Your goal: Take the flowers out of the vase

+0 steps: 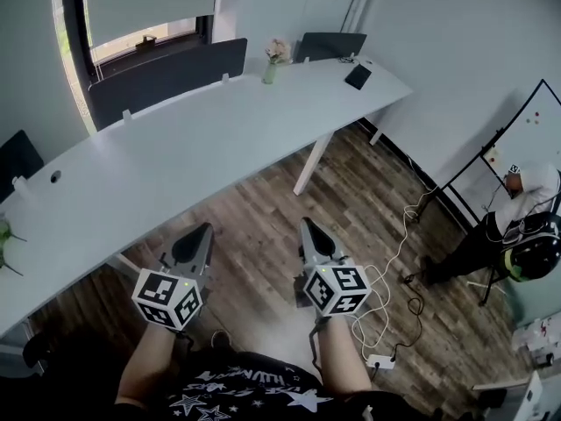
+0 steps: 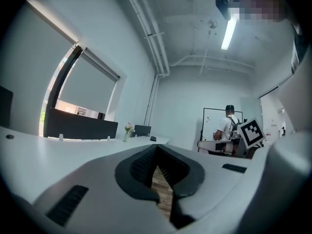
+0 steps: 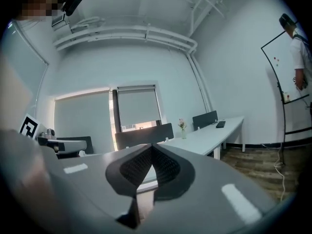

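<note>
Two grippers show, both empty. The left gripper (image 1: 203, 229) has its jaws pressed together. Far off on the white table (image 1: 175, 165), one vase (image 1: 270, 73) holds one small bunch of flowers (image 1: 278, 51). The blooms are too small to count. They are probably light, soft and crushable, best pinched gently at the stems. The right gripper (image 1: 307, 224) is likewise closed.

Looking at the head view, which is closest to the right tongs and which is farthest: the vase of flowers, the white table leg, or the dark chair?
1. White table leg, just ahead of the right tongs.
2. Vase of flowers, on the far edge of the table.
3. Dark chair, behind the table, farthest back.
</note>
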Demonstrator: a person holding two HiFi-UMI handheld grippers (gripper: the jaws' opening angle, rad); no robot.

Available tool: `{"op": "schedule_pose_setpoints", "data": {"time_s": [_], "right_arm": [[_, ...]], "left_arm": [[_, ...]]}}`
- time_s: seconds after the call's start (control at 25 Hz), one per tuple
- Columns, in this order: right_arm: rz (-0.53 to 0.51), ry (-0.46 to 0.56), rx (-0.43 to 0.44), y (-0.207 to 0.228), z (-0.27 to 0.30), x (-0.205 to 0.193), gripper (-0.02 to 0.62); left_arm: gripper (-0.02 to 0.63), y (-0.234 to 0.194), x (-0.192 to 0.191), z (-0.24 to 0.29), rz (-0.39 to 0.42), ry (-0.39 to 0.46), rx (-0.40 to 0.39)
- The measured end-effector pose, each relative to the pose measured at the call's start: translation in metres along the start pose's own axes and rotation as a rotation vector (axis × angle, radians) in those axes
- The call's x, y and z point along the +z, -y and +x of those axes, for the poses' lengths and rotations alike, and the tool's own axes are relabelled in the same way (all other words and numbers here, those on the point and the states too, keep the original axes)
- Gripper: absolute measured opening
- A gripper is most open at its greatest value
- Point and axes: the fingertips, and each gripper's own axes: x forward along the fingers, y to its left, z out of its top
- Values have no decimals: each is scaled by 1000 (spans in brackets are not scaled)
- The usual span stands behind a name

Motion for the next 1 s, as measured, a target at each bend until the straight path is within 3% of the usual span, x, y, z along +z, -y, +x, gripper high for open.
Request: {"op": "schedule_pose_setpoints", "data": {"time_s": [0.44,0.8,1.0], "right_arm": [[28,25,-69,-3,66,4,2],[8,11,-136,42,67,-9,3],[17,32,-99,85,95,3,3]], "left_arm": [[9,-79,-5,37,-43,-18,-51],[9,-69,-31,101,-39,-85,-159],[9,-60,-23,144,-9,-71,-141]]}}
